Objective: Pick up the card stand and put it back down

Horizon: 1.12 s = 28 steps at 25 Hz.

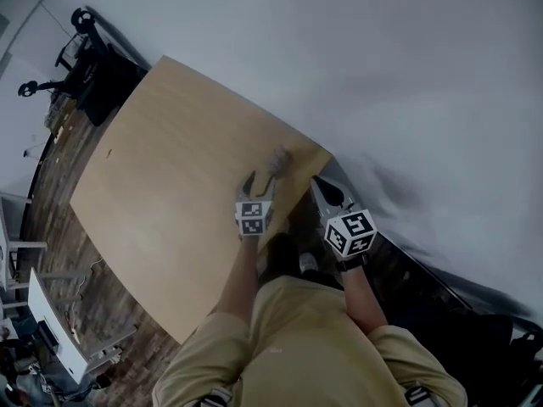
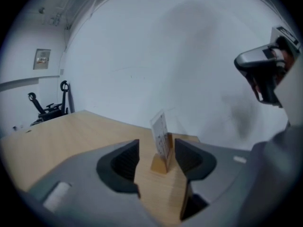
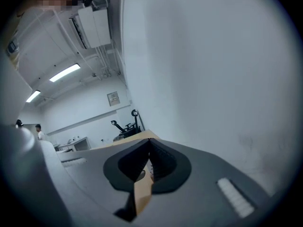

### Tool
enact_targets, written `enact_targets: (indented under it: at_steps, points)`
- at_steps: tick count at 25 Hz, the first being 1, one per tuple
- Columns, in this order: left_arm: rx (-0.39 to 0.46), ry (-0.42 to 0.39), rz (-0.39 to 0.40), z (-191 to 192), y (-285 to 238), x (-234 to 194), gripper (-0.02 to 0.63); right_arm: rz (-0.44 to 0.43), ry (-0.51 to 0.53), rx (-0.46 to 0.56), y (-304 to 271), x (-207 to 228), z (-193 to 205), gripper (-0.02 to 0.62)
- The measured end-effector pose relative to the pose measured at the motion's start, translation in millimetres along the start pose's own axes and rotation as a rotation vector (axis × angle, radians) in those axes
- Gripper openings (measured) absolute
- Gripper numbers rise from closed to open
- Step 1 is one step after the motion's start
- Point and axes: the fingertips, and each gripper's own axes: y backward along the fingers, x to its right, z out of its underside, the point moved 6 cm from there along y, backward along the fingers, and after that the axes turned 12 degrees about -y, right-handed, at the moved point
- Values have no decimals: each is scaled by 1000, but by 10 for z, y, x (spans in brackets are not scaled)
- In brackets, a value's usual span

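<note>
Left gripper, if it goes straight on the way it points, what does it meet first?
Probably the card stand, upright on the table just ahead between its open jaws; depth is unclear.

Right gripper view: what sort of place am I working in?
Probably an office or lab workroom: ceiling strip lights, what looks like a wall-mounted air conditioner, and a wooden table beside a plain white wall.

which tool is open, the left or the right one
The left tool: its jaws stand apart, with the card stand upright between them and not clamped. The right tool's jaws meet at the tips with nothing held.
</note>
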Motion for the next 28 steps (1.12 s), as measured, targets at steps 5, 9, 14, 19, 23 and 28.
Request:
enact_targets:
  at_steps: [5, 9, 14, 19, 23, 28]
  points:
    - [110, 115, -101, -509, 892, 31, 238, -125, 77, 32, 52, -477, -318, 5]
    - [196, 144, -160, -721, 1613, 19, 226, -227, 151, 33, -3, -981, -376, 5]
    - [226, 143, -320, -816, 2445, -194, 178, -363, 211, 6, -54, -1656, -336, 5]
    - [282, 164, -497, -791, 3260, -531, 139, -485, 276, -30, -190, -2394, -125, 5]
    - [319, 181, -643, -726, 3916, -792, 100, -564, 327, -56, -269, -3015, 39, 5]
    - [332, 207, -738, -473, 4753, -975, 42, -645, 334, -84, -301, -3713, 348, 5]
